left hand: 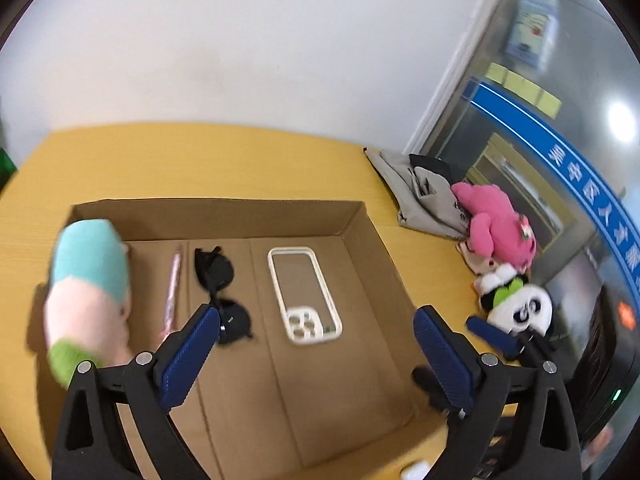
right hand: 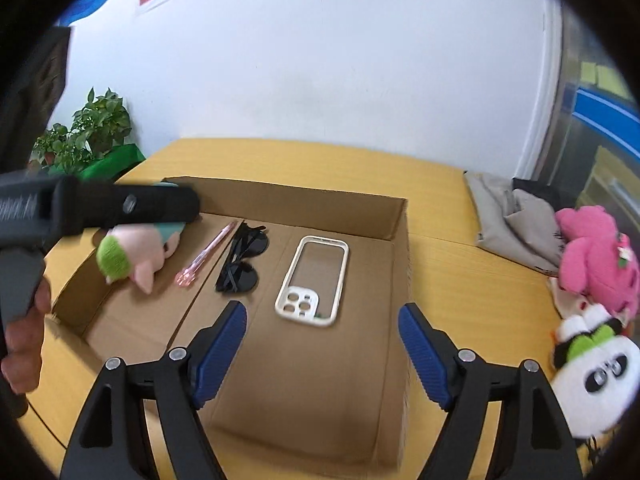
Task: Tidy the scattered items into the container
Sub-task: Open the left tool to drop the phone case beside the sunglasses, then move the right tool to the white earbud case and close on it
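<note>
A shallow cardboard box (left hand: 224, 210) (right hand: 304, 196) sits on the yellow table. Inside lie a pastel plush (left hand: 90, 292) (right hand: 136, 252) at the left wall, a pink pen (left hand: 173, 292) (right hand: 206, 254), black sunglasses (left hand: 222, 294) (right hand: 242, 260) and a white phone case (left hand: 304, 294) (right hand: 314, 280). My left gripper (left hand: 316, 356) is open and empty above the box. My right gripper (right hand: 322, 350) is open and empty over the box's near part. A panda plush (left hand: 516, 304) (right hand: 592, 376) and a pink plush (left hand: 498, 226) (right hand: 596, 256) lie on the table right of the box.
A grey cloth bag (left hand: 420, 192) (right hand: 512, 216) lies at the back right. A potted plant (right hand: 88, 136) stands beyond the table's left end. The left gripper's black body (right hand: 100, 206) crosses the right wrist view over the box's left side. A glass door is at the right.
</note>
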Action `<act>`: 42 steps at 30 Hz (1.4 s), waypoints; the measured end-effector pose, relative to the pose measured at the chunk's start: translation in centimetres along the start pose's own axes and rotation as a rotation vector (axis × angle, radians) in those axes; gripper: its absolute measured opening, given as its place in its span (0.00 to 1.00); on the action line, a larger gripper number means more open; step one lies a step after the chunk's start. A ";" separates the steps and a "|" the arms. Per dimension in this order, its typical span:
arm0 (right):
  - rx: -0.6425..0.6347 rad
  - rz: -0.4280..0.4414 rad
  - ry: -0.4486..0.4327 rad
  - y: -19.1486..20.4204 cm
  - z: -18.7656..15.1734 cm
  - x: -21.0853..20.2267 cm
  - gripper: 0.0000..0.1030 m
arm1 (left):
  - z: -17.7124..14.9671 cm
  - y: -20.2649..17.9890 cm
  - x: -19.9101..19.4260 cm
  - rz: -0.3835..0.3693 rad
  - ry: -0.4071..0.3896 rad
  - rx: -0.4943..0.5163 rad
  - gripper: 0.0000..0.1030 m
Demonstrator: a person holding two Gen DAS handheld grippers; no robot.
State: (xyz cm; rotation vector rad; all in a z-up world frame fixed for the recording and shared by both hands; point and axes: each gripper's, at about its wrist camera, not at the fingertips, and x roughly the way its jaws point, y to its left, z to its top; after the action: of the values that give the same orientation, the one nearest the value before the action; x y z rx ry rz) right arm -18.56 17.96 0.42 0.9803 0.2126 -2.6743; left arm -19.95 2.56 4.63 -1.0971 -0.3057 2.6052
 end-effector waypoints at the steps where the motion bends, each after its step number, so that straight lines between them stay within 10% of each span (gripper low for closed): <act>1: -0.003 -0.004 -0.009 0.3 -0.7 -1.1 0.76 | -1.2 -0.4 -0.9 0.002 -0.011 0.003 0.97; 17: 0.091 -0.032 0.189 -0.2 -16.6 -4.5 0.76 | -16.3 -4.2 -1.6 -0.016 0.146 -0.034 0.97; 35: 0.125 0.026 0.270 0.2 -21.5 -3.0 0.74 | -19.4 -4.4 0.8 -0.041 0.250 -0.109 0.97; 42: 0.086 0.005 0.243 -0.4 -21.4 -3.2 0.34 | -19.9 -4.5 2.3 -0.105 0.300 -0.135 0.97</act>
State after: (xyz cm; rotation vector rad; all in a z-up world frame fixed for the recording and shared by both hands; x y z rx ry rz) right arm -3.37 24.05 -13.68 1.3308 0.1452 -2.5737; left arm -6.22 9.11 -9.19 -1.4536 -0.4606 2.3140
